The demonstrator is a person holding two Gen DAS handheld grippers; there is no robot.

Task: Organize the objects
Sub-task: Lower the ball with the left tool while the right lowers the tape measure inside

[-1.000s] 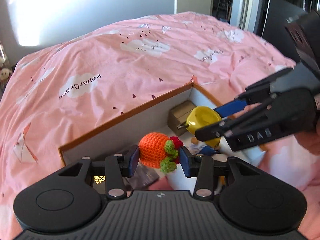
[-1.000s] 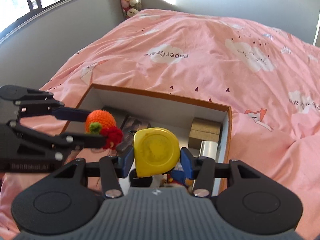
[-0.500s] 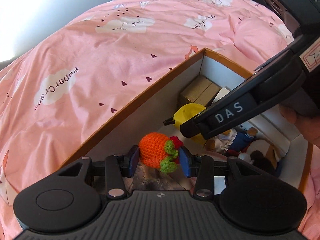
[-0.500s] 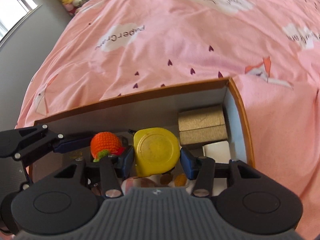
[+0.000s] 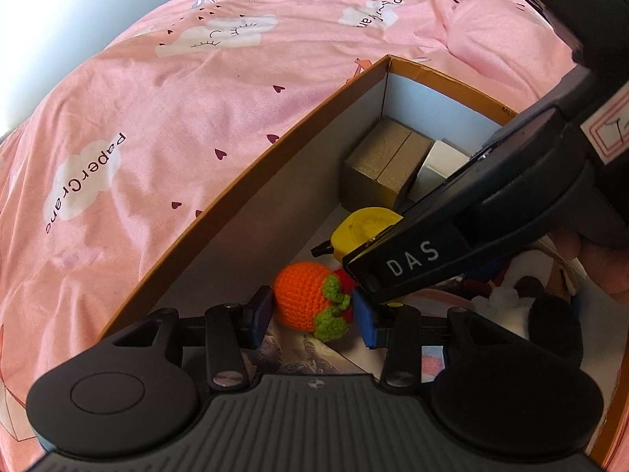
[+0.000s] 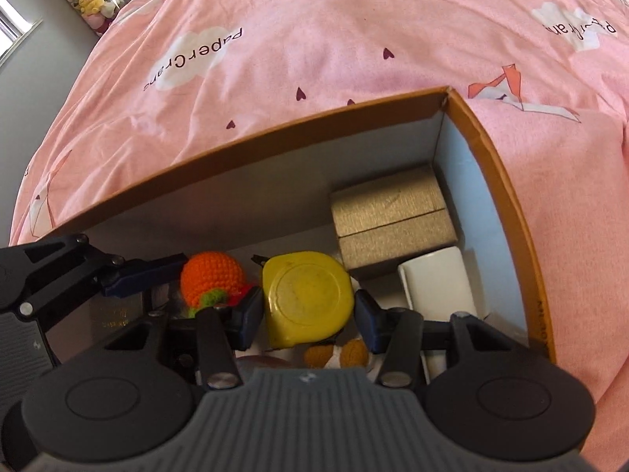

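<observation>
Both reach down into the cardboard box (image 6: 495,165) on the bed (image 5: 165,118): the left hand-held gripper (image 5: 312,316) clamps the crocheted orange (image 5: 304,301), the right hand-held gripper (image 6: 308,312) (crossing just beside it) clamps the yellow tape measure (image 6: 306,299).

crocheted fruit (image 6: 212,277) left of tape measure (image 6: 306,301), both inside box (image 6: 507,212) on bed (image 6: 314,39)

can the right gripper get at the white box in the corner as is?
Probably not: the right gripper is shut on the yellow tape measure. The white box itself lies uncovered beside the gold box.
</observation>
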